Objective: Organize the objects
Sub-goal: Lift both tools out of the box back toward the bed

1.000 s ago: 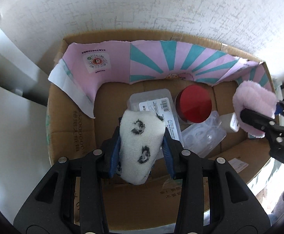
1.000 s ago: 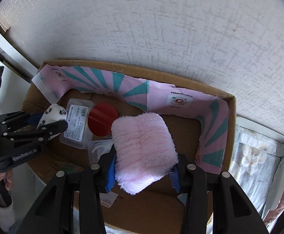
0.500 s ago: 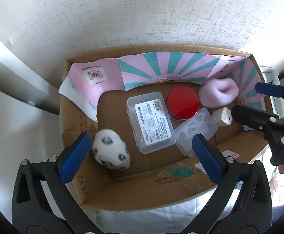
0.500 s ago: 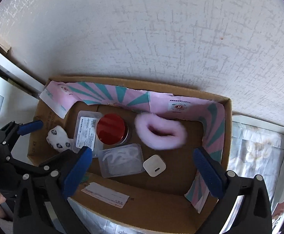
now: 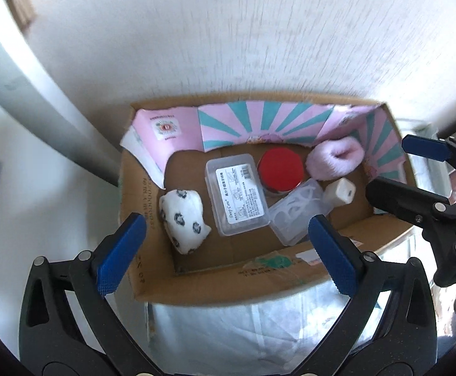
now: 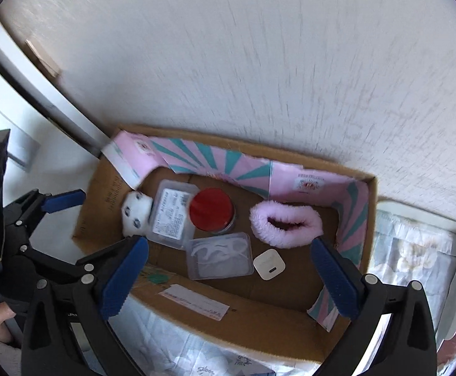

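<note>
A cardboard box (image 5: 152,285) (image 6: 259,338) lined with pink and teal paper stands against the wall. A white spotted sock roll (image 5: 184,219) (image 6: 136,216) lies at its left end. A fluffy pink sock (image 5: 334,161) (image 6: 286,225) lies at its right end. My left gripper (image 5: 228,257) is open and empty above the box's near edge. My right gripper (image 6: 231,282) is open and empty above the box; it also shows at the right in the left wrist view (image 5: 416,172).
Between the socks lie a clear labelled case (image 5: 235,194) (image 6: 173,214), a red-lidded jar (image 5: 280,169) (image 6: 210,209), a clear case with white cable (image 5: 297,213) (image 6: 218,255) and a white charger (image 5: 339,192) (image 6: 269,264). A floral bedsheet (image 6: 412,250) lies under and right of the box.
Both grippers opened and dropped their socks into the box, the white one left and the pink one right. Both grippers have since pulled up and back from the box.
</note>
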Motion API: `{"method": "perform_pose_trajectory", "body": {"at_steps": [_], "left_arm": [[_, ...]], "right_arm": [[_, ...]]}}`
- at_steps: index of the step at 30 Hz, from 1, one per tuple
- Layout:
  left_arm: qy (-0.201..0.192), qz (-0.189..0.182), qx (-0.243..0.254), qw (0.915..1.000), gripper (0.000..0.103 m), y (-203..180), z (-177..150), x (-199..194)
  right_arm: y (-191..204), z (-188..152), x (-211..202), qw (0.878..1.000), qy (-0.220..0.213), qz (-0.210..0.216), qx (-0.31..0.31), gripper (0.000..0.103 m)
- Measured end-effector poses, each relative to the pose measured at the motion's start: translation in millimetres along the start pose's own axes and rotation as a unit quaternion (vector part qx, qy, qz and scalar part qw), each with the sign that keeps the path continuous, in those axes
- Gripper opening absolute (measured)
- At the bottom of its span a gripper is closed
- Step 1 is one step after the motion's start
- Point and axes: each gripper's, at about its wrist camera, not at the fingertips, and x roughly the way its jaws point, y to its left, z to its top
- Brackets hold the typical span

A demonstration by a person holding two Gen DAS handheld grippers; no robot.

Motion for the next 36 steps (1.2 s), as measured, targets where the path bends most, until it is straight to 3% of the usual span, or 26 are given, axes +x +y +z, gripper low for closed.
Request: {"method": "perform_pose_trajectory", "body": {"at_steps": [7, 15, 24, 36], "left_arm": [[-0.062, 0.019, 0.013, 0.9978, 0.103, -17, -9, -51], [-0.139, 0.026, 0.021, 0.9897, 0.103, -48, -36, -114], [-0.208, 0.02, -0.008, 0.9779, 0.103, -70, -81, -170], [-0.231, 0.019, -0.01, 0.9727, 0.103, -100, -133, -190]], "right_arm": [[4, -10, -50, 0.998, -0.059, -0.037, -0.008, 0.103], [5, -37, -126, 0.986, -0.149, -0.078, -0.017, 0.103], [3, -88, -185, 0.975, -0.191, -0.108, -0.024, 0.103], [-16, -146, -211, 0.973, -0.206, -0.108, -0.001, 0.103]]}}
